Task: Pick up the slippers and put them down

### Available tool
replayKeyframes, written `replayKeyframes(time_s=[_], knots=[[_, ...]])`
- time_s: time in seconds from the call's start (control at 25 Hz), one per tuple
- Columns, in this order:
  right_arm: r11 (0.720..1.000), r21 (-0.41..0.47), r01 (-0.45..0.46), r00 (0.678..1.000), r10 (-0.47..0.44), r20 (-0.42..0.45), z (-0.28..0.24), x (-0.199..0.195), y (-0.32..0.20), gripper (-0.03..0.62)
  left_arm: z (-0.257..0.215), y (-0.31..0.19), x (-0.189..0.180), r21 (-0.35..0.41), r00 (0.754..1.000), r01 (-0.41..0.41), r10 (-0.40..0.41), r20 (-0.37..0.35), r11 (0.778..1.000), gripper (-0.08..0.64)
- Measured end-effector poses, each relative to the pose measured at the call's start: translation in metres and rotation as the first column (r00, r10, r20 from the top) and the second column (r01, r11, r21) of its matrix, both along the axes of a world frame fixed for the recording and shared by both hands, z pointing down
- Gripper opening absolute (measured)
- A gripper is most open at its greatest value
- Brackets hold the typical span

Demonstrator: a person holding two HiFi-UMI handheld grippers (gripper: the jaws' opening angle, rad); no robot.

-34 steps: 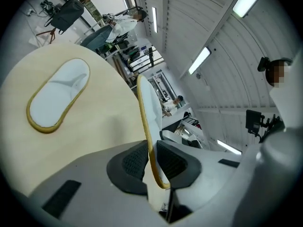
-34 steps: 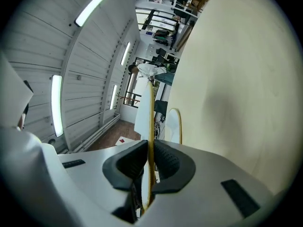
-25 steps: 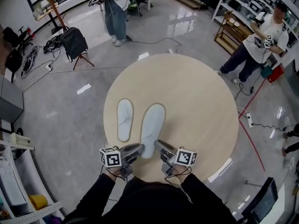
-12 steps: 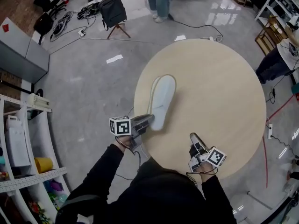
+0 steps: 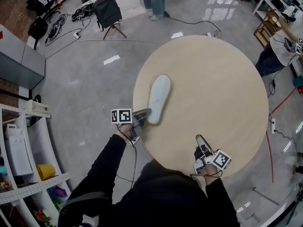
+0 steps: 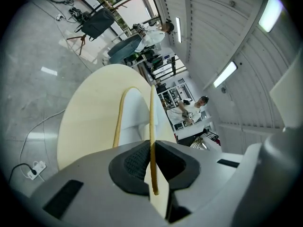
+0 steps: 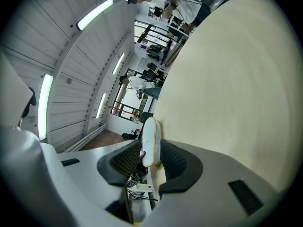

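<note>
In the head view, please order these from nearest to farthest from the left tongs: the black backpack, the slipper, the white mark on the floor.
1. The slipper: gripped by the left tongs, at the table's left side.
2. The white mark: on the floor, past the table's left edge.
3. The black backpack: farthest, near the picture's top.

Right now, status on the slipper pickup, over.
Left gripper shut on slipper heel, over table. Right gripper open, empty. Only one slipper distinguishable. Nothing in the way.
</note>
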State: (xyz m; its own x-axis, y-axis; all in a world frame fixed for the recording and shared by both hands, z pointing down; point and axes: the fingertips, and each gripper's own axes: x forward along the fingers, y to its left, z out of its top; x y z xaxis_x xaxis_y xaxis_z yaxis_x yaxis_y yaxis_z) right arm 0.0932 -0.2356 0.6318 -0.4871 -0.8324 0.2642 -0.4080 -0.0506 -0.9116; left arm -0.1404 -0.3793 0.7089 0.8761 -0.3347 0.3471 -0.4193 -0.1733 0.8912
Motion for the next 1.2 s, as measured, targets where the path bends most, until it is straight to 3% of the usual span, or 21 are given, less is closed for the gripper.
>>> replayKeyframes(time_s=[0.2,0.36,0.44,0.52,0.68,0.88,1.04,1.2], knots=[[0.999,0.041,-0.014,1.0,0.014,0.005,-0.006,0.006,0.004,0.14,0.016,0.0,0.003,-0.046,0.995,0.033,-0.029,0.091,0.998,0.051],[0.999,-0.008,-0.039,0.999,0.039,0.004,0.007,0.009,0.016,0.139,0.035,0.004,-0.006,-0.082,0.977,0.075,-0.056,0.208,0.994,0.051],[0.999,-0.014,-0.041,0.999,0.041,0.003,0.009,0.01,0.019,0.14,0.037,0.005,-0.007,-0.085,0.972,0.087,-0.066,0.227,0.993,0.051],[0.999,-0.018,-0.044,0.999,0.045,0.007,0.009,0.01,0.021,0.138,0.033,0.008,-0.003,-0.078,0.979,0.082,-0.066,0.195,0.994,0.051],[0.999,-0.002,-0.032,0.999,0.032,0.007,0.007,0.006,0.022,0.139,0.003,0.014,0.011,-0.025,0.997,0.05,-0.048,0.064,0.998,0.049],[1.0,0.008,-0.017,1.0,0.017,0.012,0.006,0.003,0.02,0.139,-0.056,0.009,0.002,0.045,0.988,0.118,-0.113,-0.104,0.992,0.049],[1.0,-0.015,-0.014,1.0,0.015,0.016,0.011,0.003,0.021,0.138,-0.053,-0.004,-0.021,0.031,0.984,0.149,-0.145,-0.107,0.988,0.049],[1.0,-0.007,-0.005,1.0,0.005,0.02,0.011,-0.005,0.022,0.138,-0.01,-0.007,-0.029,-0.068,0.989,0.124,-0.129,-0.075,0.99,0.049]])
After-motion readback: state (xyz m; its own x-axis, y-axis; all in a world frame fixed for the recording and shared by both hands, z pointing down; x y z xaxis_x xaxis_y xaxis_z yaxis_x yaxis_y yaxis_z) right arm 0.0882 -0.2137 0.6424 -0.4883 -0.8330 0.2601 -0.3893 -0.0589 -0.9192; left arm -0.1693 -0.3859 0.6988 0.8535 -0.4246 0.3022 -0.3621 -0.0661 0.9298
